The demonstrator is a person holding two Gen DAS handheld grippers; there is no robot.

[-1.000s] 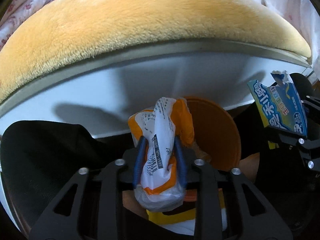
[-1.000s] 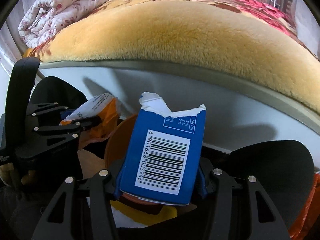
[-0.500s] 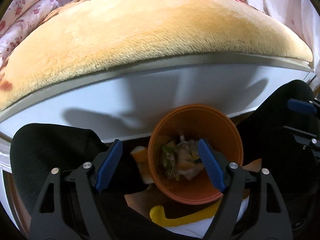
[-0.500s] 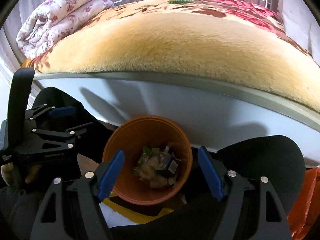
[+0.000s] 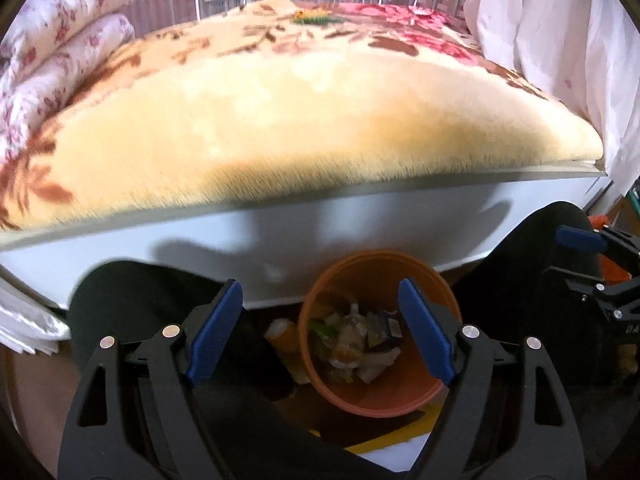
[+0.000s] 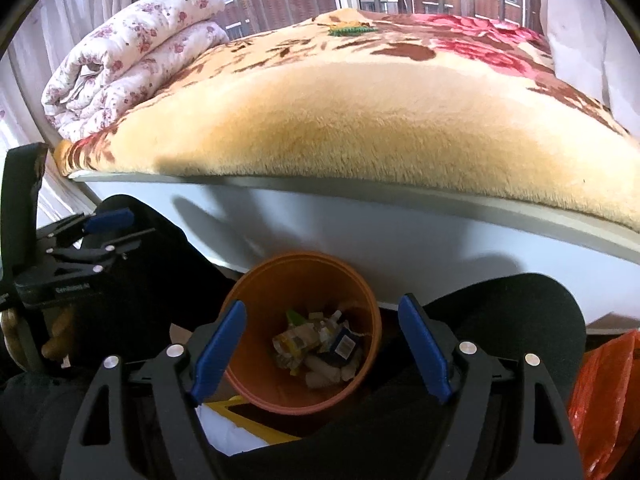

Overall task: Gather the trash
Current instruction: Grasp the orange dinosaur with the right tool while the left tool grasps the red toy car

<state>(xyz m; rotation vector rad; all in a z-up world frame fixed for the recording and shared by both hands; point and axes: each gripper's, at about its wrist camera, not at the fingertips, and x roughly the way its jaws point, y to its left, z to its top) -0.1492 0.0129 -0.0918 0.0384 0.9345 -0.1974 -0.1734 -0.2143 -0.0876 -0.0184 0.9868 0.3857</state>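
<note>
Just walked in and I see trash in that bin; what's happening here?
A person is collecting trash with two hand-held grippers beside a bed. Both the left hand-held gripper and the right hand-held gripper hang empty over the round orange plastic bin, the right one's jaws opening. Crumpled wrappers and a blue barcoded carton lie inside the bin.

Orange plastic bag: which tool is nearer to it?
Right. The right tool, jaws opening and empty, has the orange plastic bag to its right; the left tool is on the right tool's other side.
</note>
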